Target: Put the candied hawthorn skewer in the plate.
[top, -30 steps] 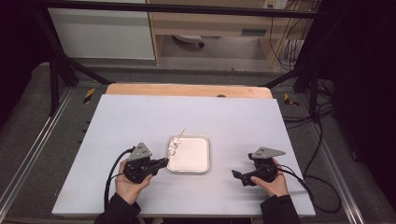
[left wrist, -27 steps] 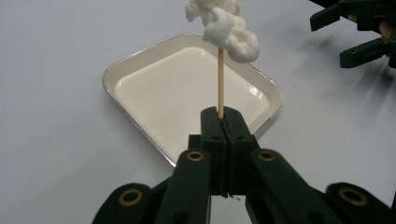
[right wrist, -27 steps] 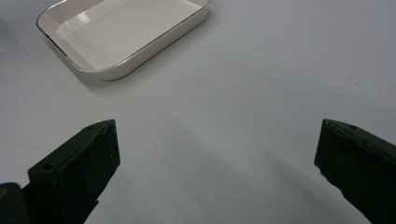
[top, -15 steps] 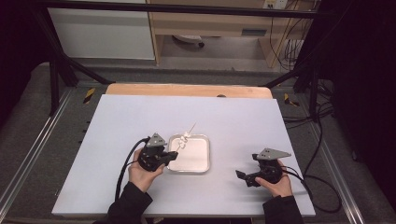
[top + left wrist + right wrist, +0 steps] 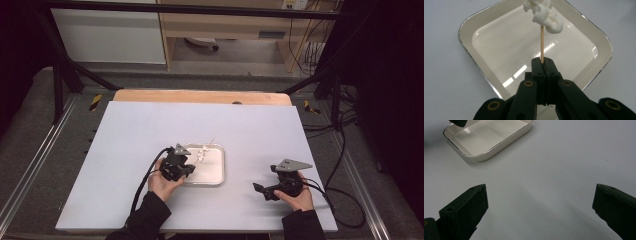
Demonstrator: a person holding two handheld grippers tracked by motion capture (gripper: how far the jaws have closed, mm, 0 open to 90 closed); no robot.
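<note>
High view, my left gripper (image 5: 186, 169): lower centre of the frame, at the left edge of the white tray (image 5: 218, 175), tips over the tray.
High view, skewer (image 5: 205, 151): sticks up and to the right from my left tips, white lumps on it, above the tray's upper part.
High view, my right gripper (image 5: 261, 190): lower right of the frame, low over the grey table (image 5: 125, 130), well apart from the tray.
Left gripper view, my fingers: together at lower centre, clamped on the wooden skewer (image 5: 541, 43).
Left gripper view, white lumps (image 5: 544, 13): at the skewer's far end, top centre, over the tray (image 5: 466, 32).
Right gripper view, my fingers: wide apart at the lower corners, bare table (image 5: 554, 170) between them.
Right gripper view, tray (image 5: 486, 156): upper left of the frame.
</note>
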